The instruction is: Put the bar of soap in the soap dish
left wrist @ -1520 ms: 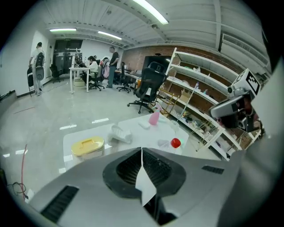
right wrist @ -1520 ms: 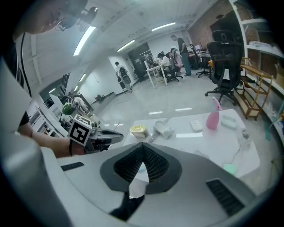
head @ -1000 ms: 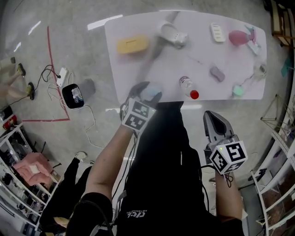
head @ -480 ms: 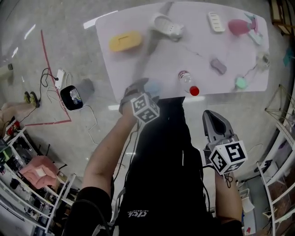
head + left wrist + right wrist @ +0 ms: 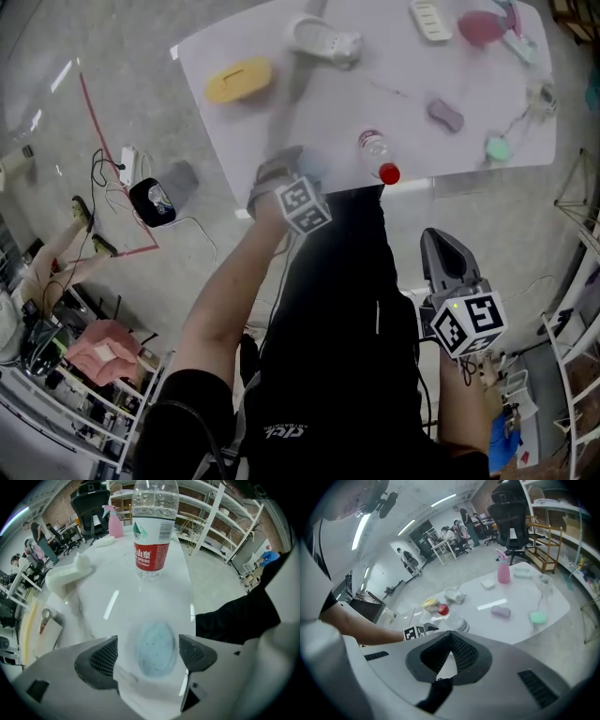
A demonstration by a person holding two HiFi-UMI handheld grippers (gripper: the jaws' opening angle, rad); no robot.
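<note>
The left gripper (image 5: 148, 643) has dropped to the table (image 5: 117, 606). Its jaws have just swung wide, and the pale blue bar of soap (image 5: 156, 649) lies released between the fingers, touching neither. A water bottle (image 5: 152, 531) stands beyond the fingertips. The right gripper (image 5: 449, 637) stays clenched and empty.

Black short-sleeved top (image 5: 328, 375), pale lettering (image 5: 282, 433), perhaps a logo; grey left gripper (image 5: 298, 172), right gripper (image 5: 437, 236) with marker cubes (image 5: 302, 206)

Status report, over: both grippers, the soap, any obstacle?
Left gripper jaws just opened, blue soap between them, not gripped. Right gripper shut, empty, short of the table. Bottle stands close beyond the soap.
</note>
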